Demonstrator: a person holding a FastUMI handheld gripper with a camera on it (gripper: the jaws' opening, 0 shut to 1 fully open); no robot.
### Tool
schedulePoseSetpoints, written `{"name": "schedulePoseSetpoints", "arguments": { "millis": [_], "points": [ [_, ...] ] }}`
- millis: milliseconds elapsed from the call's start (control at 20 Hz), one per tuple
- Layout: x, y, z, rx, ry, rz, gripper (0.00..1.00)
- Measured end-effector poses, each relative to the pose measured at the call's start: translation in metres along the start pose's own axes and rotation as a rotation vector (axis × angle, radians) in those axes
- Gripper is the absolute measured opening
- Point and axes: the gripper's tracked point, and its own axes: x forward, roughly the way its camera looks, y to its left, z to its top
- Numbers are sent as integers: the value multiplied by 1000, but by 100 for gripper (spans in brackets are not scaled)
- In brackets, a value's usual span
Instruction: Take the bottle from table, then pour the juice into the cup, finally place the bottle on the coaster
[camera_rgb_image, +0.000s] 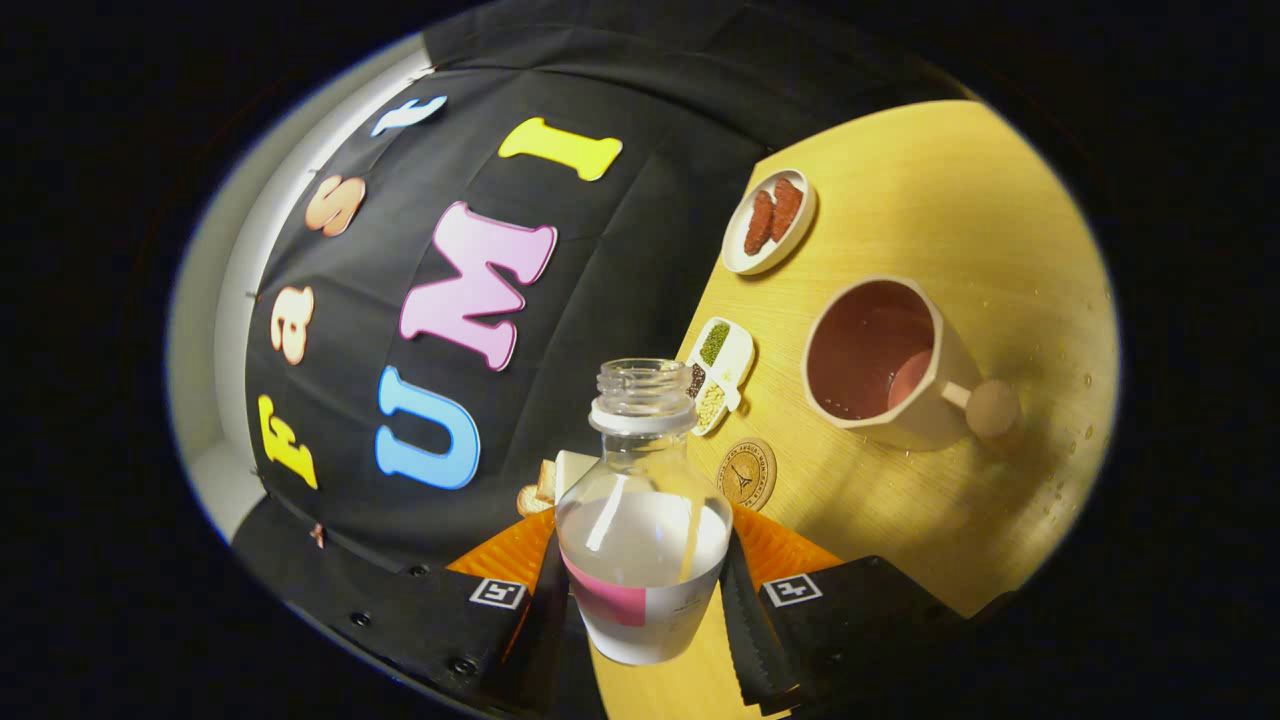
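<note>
My gripper (640, 590) is shut on a clear plastic bottle (640, 530). Both fingers press on its sides. The bottle has no cap, carries a pink and white label, and holds pale liquid in its lower half. The view is rolled, so the wooden table (980, 200) looks tilted. A cream cup (890, 365) with a pink inside and a round knob handle stands beyond the fingers, to the right of the bottle's neck. A little liquid lies in its bottom. A round cork coaster (747, 473) sits just beyond the right finger, between bottle and cup.
A small white plate (769, 221) with two reddish-brown pieces stands further away than the cup. Close to the bottle's neck lies a narrow divided dish (717, 372) of beans. Bread pieces (545, 487) lie left of the bottle. Droplets dot the table past the cup.
</note>
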Motion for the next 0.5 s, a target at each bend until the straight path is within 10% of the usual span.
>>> {"name": "schedulePoseSetpoints", "arguments": {
  "millis": [500],
  "points": [
    [15, -1, -1, 298, 26, -27, 71]
  ]
}}
